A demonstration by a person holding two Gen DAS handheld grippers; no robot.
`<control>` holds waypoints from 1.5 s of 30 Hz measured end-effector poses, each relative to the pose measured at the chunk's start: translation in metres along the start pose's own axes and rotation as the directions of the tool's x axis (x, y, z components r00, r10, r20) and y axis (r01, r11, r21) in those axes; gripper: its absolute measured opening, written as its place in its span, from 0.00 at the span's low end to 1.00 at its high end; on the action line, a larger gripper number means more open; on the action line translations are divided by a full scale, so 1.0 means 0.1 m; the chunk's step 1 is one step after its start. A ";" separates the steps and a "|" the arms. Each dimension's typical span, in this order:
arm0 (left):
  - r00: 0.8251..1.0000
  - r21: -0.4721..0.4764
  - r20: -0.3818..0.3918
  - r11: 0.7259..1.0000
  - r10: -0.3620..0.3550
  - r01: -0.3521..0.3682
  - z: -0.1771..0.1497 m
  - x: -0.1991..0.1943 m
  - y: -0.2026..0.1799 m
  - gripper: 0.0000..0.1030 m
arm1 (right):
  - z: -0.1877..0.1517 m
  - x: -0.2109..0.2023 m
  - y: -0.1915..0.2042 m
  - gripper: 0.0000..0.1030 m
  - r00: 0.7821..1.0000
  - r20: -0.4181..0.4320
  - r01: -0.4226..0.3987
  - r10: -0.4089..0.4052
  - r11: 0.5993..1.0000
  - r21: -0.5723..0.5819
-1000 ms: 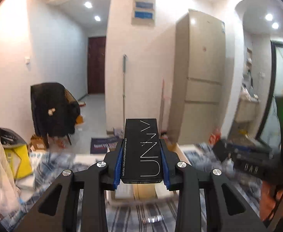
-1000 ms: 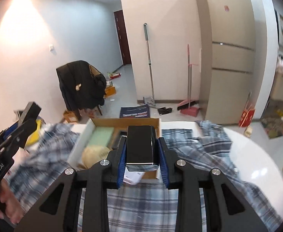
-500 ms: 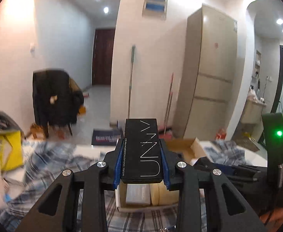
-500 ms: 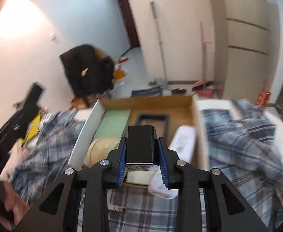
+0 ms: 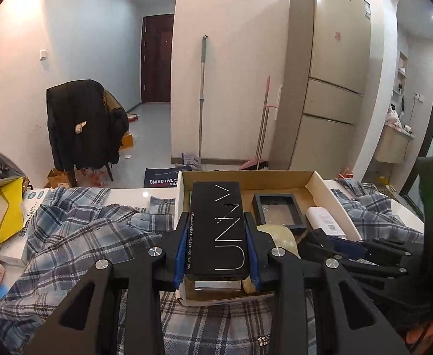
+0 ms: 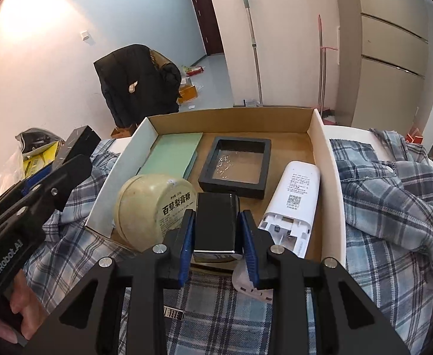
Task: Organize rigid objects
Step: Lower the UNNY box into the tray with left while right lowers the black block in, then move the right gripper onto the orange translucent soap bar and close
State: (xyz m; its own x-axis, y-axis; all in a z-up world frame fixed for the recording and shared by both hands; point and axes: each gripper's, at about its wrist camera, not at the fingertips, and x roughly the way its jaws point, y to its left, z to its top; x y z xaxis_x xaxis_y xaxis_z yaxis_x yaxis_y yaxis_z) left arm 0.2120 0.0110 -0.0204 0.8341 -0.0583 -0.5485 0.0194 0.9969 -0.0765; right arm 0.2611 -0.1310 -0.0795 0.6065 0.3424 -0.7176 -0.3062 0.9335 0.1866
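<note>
With both tongs loaded, left tongs (image 5: 218, 251) gripping a long black box (image 5: 216, 230), right tongs (image 6: 216, 236) clamping a small black case (image 6: 215, 224), placement into the cardboard box (image 6: 317, 136) is in hand; next: lower each into bare floor.

"UNNY" on black box (image 5: 217, 230); "GenRobot.AI" on left gripper (image 6: 77, 148); "TAILORING" on floor mat (image 5: 163, 179).

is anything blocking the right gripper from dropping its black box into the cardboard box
Partly. The black box hangs over the cardboard box near edge, with the round tin left and white device right; only a narrow gap lies between them.
</note>
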 end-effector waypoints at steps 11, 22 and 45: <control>0.999 -0.027 -0.036 1.000 0.012 -0.013 -0.07 0.09 0.06 0.34 | 0.11 -0.48 -0.13 0.82 0.986 0.153 0.061 -0.068 0.997 0.046; 0.994 -0.083 -0.108 0.996 -0.024 0.015 -0.15 0.27 0.12 0.34 | 0.02 -0.82 -0.58 0.89 0.981 0.172 0.053 -0.086 0.981 0.187; 0.961 0.030 0.275 1.000 -0.010 0.002 -0.11 -1.47 0.00 1.00 | -0.38 -1.54 -0.24 0.93 0.971 0.216 0.096 -0.103 0.995 0.041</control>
State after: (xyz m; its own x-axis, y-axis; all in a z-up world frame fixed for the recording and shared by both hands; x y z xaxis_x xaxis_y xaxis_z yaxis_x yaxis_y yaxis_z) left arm 0.0835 0.0190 0.0509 0.9533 -0.0514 -0.2975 0.0375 0.9979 -0.0521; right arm 0.1466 -0.2104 0.0010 0.7791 0.2593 -0.5708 -0.2161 0.9657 0.1437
